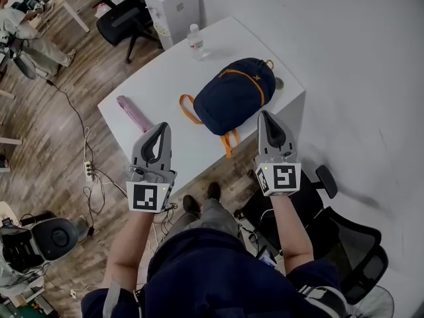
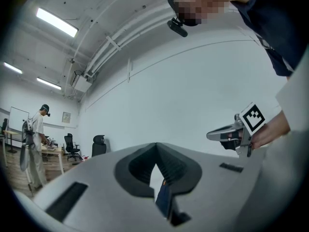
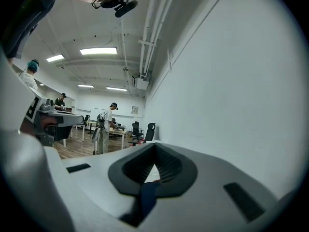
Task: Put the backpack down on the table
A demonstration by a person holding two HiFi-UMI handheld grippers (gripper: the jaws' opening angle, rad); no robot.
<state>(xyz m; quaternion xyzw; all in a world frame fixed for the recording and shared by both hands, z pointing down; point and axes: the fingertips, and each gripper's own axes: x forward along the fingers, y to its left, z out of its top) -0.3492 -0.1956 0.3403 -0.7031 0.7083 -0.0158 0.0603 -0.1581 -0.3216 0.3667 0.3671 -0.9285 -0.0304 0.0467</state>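
A navy backpack (image 1: 235,95) with orange straps lies flat on the white table (image 1: 159,85), toward its right end. Both grippers hang in the air on the near side of the table, apart from the backpack. My left gripper (image 1: 162,127) is over the table's near edge, its jaws together and empty. My right gripper (image 1: 264,115) is just off the backpack's near right corner, jaws also together with nothing between them. In the left gripper view the jaws meet at the tip (image 2: 155,146), with a navy sliver of the backpack (image 2: 163,197) below. The right gripper view (image 3: 154,151) shows the same.
A water bottle (image 1: 197,43) stands at the table's far edge and a pink folded umbrella (image 1: 136,114) lies at its left. A white cabinet (image 1: 173,4) and black chair (image 1: 122,18) stand behind. Another black chair (image 1: 344,244) is at my right; a power strip (image 1: 88,169) lies on the floor.
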